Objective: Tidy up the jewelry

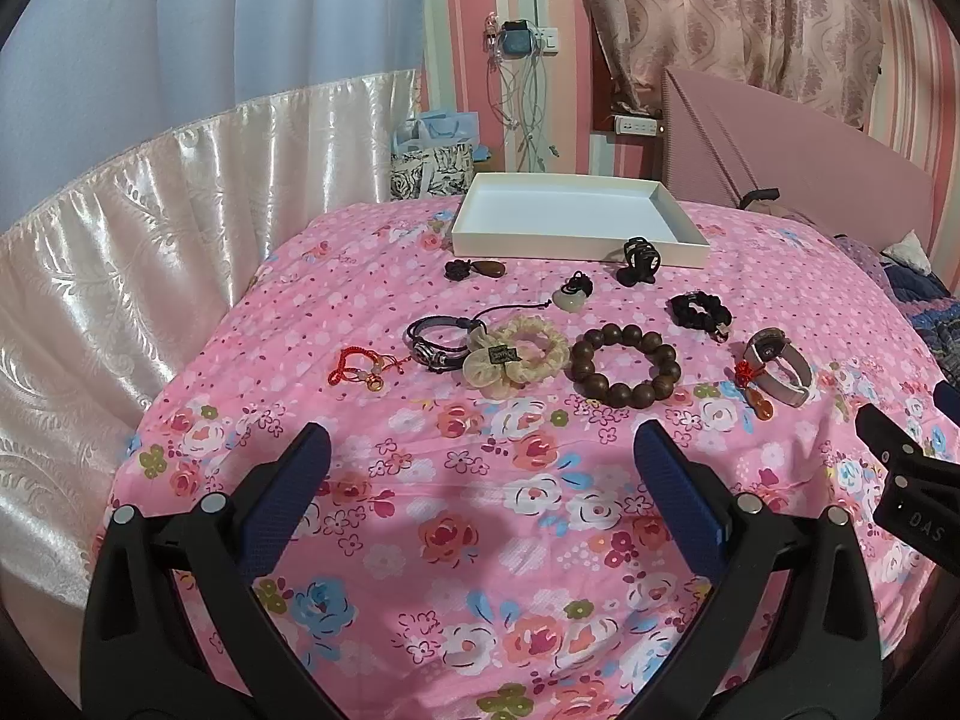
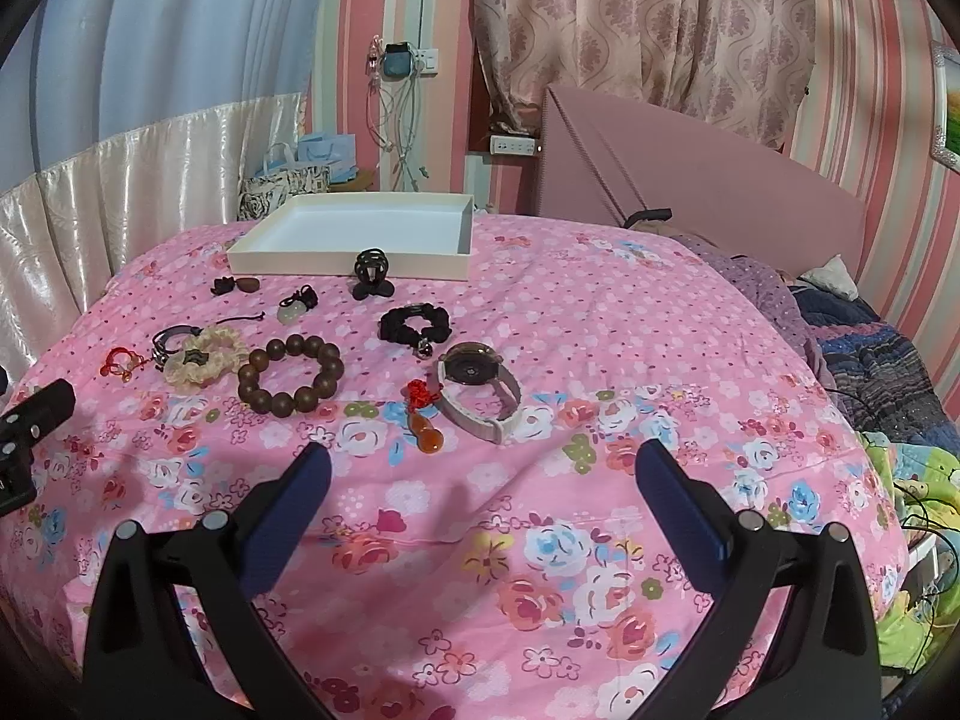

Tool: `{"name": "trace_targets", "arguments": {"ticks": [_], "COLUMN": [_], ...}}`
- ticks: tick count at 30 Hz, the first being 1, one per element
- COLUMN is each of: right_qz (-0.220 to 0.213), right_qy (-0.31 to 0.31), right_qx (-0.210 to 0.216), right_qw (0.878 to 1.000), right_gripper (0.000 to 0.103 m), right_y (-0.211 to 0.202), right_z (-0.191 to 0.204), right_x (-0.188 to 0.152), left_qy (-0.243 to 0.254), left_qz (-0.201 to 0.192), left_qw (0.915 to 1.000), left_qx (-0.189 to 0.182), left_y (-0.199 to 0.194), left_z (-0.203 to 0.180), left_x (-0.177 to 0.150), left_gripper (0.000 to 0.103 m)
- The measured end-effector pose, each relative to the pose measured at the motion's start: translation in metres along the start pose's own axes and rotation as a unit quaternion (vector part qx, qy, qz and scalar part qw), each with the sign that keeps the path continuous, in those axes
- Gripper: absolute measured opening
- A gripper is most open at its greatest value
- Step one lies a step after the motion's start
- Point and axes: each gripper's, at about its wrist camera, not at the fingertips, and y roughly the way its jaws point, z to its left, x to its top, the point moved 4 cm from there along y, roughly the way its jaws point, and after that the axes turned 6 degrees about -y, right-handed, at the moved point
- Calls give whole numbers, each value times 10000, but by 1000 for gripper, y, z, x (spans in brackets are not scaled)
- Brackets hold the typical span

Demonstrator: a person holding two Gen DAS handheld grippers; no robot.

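Jewelry lies in rows on a pink floral bedspread [image 1: 480,510]. From the left: a red cord charm [image 1: 360,365], a black leather bracelet [image 1: 435,341], a cream scrunchie [image 1: 516,351], a brown bead bracelet [image 1: 625,365], a watch [image 1: 780,367] and an orange gourd charm [image 2: 425,423]. Behind them lie a black scrunchie [image 1: 699,309], a jade pendant [image 1: 570,294], a black hair claw [image 1: 639,261] and a dark pendant [image 1: 474,268]. An empty white tray [image 1: 576,252] sits at the back. My left gripper [image 1: 480,468] and right gripper [image 2: 483,474] hover open in front, holding nothing.
A pink headboard [image 2: 690,180] rises at the back right. Shiny cream drapery [image 1: 150,240] hangs along the left. Crumpled blankets [image 2: 870,360] pile on the right side of the bed. Paper bags [image 1: 432,156] stand behind the bed's far left corner.
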Motion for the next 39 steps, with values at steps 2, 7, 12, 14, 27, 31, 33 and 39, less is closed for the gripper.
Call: {"name": "trace_targets", "arguments": {"ticks": [2,7,12,14,27,31,33,39], "right_qz": [-2,-11,0,-6,12,19,27,53], "right_qy": [2,-5,2,-2,-6,-2,-5,-122], "right_qx": [0,-11,-2,-12,-1,9,-2,22], "right_qw": [10000,10000,10000,10000,10000,10000,10000,9999], "right_gripper": [101,101,101,101,101,101,101,101], "right_y": [0,1,1,1,3,5,6,13], "right_z": [0,1,1,1,1,1,1,4], "right_x": [0,0,0,0,-2,-2,-1,9], "left_qy": [-2,-2,-4,-4,3,-1,-5,-102], "left_qz": [0,3,2,6,42,58,69,184], "left_qw": [10000,10000,10000,10000,10000,10000,10000,9997], "left_qx": [1,4,4,4,10,3,-8,-116], "left_y": [1,1,1,1,5,8,9,14], "left_z": [0,1,1,1,2,2,3,6], "left_x": [0,0,0,1,-1,0,-1,4], "left_gripper": [100,100,100,100,100,100,100,100]}}
